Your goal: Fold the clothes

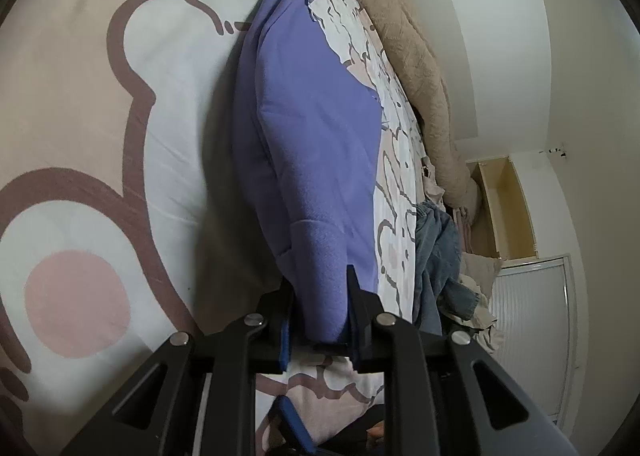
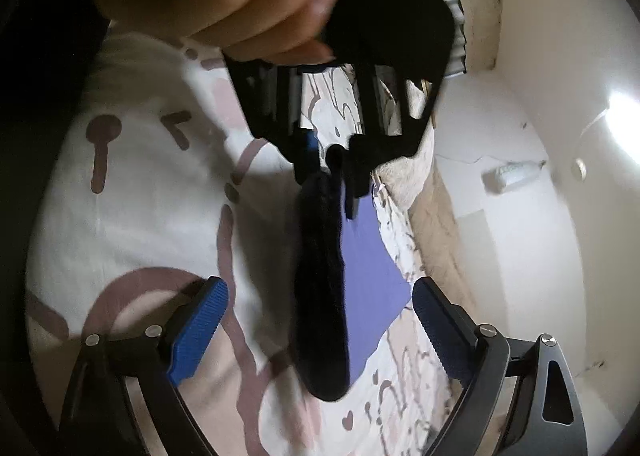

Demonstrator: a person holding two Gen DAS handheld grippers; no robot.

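Observation:
A purple garment [image 1: 316, 160] lies folded in a long shape on the bear-print bedsheet [image 1: 80, 136]. My left gripper [image 1: 320, 296] is shut on its near end and lifts that end a little. In the right wrist view the same garment [image 2: 360, 276] hangs from the left gripper [image 2: 340, 176], its near fold dark in shadow. My right gripper [image 2: 320, 296] is open, its blue pads [image 2: 200, 324] on either side of the garment's end without touching it. A hand [image 2: 260, 4] holds the left gripper.
A beige blanket [image 1: 412, 68] lies along the bed's far side by the wall. A heap of denim and pale clothes [image 1: 444, 264] sits beyond the purple garment. A white cabinet [image 1: 532, 320] stands at the right.

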